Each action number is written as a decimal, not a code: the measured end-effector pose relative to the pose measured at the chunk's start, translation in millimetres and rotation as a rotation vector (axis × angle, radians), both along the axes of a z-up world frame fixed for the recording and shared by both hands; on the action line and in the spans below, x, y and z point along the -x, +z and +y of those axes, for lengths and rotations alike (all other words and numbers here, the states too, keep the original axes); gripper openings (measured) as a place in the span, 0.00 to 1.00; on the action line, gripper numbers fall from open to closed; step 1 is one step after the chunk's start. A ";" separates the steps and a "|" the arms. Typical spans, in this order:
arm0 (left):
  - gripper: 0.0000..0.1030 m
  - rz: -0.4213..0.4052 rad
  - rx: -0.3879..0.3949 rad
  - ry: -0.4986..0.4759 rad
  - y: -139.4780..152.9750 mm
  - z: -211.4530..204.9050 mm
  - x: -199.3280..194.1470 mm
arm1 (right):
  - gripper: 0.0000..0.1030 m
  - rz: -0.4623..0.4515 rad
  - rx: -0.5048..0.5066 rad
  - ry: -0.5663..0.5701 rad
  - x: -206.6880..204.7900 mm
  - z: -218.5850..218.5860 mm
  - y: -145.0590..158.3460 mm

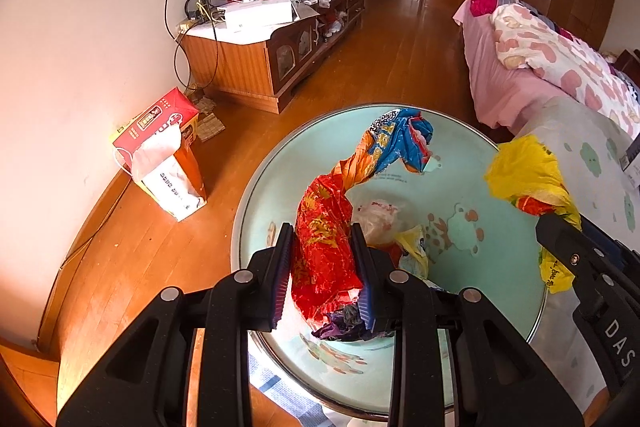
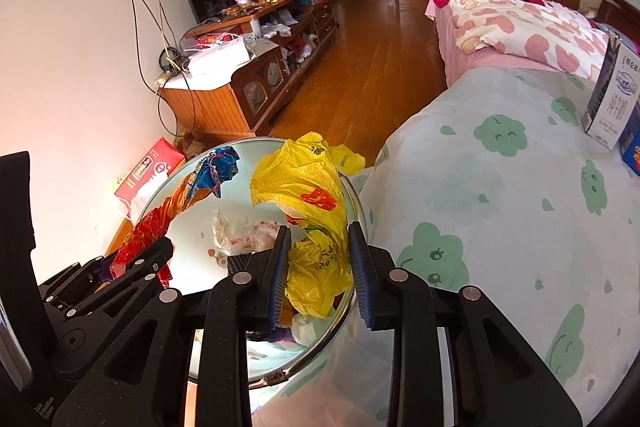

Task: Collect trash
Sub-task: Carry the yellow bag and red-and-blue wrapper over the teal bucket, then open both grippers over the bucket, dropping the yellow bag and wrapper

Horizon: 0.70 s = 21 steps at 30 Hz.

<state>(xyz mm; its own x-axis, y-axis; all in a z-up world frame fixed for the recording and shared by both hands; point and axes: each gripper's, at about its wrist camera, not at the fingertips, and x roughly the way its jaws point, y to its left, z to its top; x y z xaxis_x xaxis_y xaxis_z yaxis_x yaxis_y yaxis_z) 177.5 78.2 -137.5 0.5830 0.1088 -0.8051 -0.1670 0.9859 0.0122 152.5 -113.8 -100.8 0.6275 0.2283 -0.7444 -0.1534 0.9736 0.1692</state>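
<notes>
While left gripper (image 1: pixel 323 255) jaws pinch red wrapper (image 1: pixel 326 251), right gripper (image 2: pixel 319 247) seemingly pinches yellow bag (image 2: pixel 316 267).

2 grippers – left gripper (image 1: pixel 323 255), right gripper (image 2: pixel 319 251); 2 plastic bags – red bag (image 1: pixel 324 247), yellow bag (image 2: pixel 308 187); 1 basin (image 1: pixel 500 227), centre frame.

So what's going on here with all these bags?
A person is gathering trash with a hand-held gripper in each hand. The left hand-held gripper is clamped on a twisted red and blue plastic bag, and the right hand-held gripper is clamped on a yellow plastic bag. Both bags hang over a round glass table beside the bed. A crumpled clear bag lies loose on the glass.
</notes>
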 end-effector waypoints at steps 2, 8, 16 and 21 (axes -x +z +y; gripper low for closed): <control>0.28 0.009 0.002 -0.002 -1.6 -0.8 -2.7 | 0.29 0.007 0.004 0.001 -3.8 2.2 -1.8; 0.28 0.021 -0.008 -0.005 -5.2 -2.1 -5.1 | 0.29 0.024 0.001 0.004 -10.7 4.4 -7.9; 0.30 0.020 -0.012 0.003 -3.6 0.0 -3.7 | 0.34 0.012 -0.035 0.036 -12.0 -2.8 -8.6; 0.32 0.017 -0.013 0.006 -2.2 -0.4 -2.5 | 0.39 -0.019 -0.039 0.031 -9.3 -3.5 -5.8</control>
<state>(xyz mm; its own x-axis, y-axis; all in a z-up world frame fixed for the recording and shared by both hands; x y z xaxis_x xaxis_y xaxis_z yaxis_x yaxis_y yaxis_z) 180.0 77.8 -139.7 0.5684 0.1231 -0.8135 -0.1729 0.9845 0.0282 161.7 -117.3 -106.7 0.6337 0.2764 -0.7225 -0.1874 0.9610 0.2032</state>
